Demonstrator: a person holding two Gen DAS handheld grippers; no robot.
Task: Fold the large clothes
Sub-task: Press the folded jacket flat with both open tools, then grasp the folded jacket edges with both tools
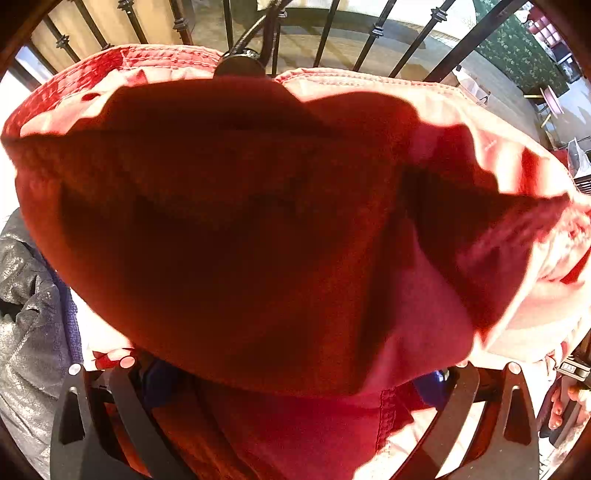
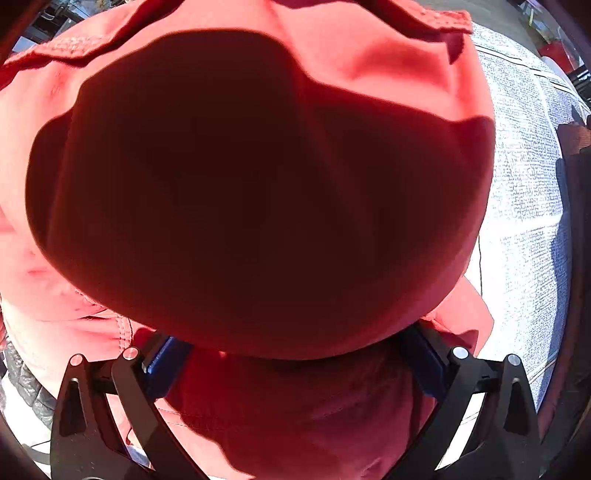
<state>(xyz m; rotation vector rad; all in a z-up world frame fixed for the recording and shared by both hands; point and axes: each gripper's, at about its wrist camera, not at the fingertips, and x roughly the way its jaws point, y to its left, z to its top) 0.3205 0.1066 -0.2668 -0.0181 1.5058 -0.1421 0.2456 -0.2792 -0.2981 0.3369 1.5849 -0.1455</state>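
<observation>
Red garment (image 1: 236, 229) draped over both wrist views; left gripper (image 1: 295, 380) and right gripper (image 2: 291, 362) spread wide, cloth between, perhaps ungripped.

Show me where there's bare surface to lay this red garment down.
Bare room: the grey-white woven surface right of the red garment, seen from the right wrist. Crowded: the left side, where a dark shiny jacket lies against the garment. Beyond it, black railing bars close things off.
</observation>
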